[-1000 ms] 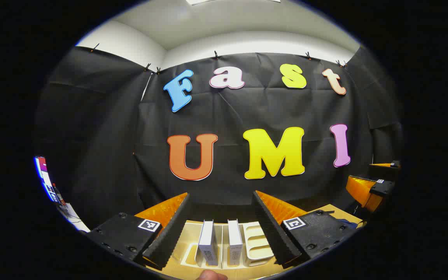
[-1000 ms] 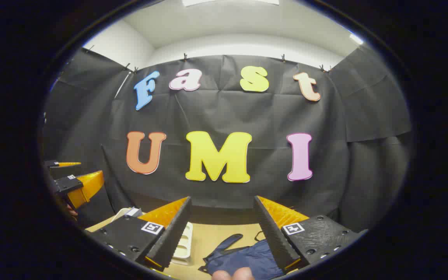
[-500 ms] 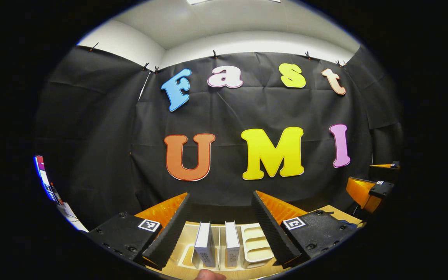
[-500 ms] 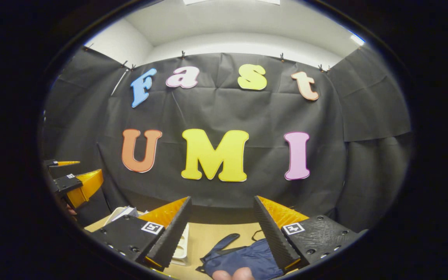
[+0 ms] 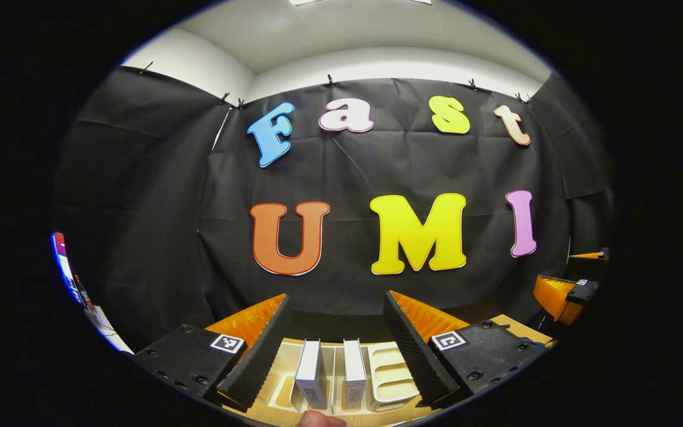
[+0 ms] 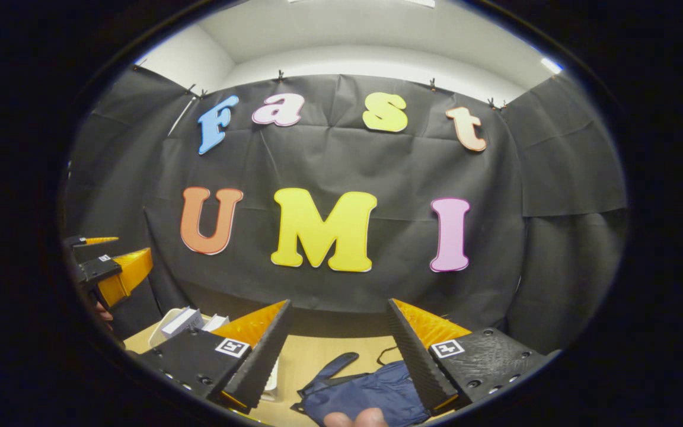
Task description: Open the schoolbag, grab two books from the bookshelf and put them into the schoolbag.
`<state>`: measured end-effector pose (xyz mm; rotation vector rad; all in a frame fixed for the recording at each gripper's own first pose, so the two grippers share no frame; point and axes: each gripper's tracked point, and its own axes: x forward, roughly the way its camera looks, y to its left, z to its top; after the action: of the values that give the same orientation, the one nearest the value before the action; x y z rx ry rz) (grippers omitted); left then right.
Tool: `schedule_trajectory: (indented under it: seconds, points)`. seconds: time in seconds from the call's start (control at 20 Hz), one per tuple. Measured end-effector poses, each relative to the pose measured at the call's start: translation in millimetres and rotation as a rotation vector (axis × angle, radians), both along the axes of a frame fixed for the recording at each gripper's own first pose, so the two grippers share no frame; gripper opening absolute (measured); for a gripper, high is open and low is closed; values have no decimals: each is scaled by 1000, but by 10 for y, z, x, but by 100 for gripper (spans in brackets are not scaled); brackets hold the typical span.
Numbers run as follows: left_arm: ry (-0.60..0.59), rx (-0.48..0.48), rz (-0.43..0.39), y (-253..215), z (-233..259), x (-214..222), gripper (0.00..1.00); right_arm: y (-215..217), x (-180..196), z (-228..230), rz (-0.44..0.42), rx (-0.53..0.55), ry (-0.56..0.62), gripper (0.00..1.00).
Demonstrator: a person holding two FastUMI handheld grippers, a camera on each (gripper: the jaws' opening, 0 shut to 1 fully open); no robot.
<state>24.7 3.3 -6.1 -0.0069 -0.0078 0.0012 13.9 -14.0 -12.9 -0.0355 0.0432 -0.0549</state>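
Still zipped (limp) navy schoolbag (image 6: 371,394).

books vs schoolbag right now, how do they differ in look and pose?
The two books are white and rigid; the schoolbag is dark blue and soft. The books stand upright in the slots of the cream bookshelf; the schoolbag lies slumped flat on the table. The books sit ahead of the open left gripper, the schoolbag ahead of the open right gripper. Neither is gripped yet.
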Motion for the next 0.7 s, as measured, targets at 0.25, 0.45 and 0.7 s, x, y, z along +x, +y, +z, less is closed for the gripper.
schedule_trajectory:
  seconds: [0.25, 0.45, 0.7]
  points:
    - [1, -22, -11, 11, -36, 23, 99, -29, 10, -289, -12, -17, 93, 98]
    - [-1, -18, -7, 73, -52, 34, 99, -16, 1, -546, -14, -56, 157, 95]
    - [6, -17, -4, 133, -108, 52, 98, 76, -82, -1186, 14, -82, 348, 95]
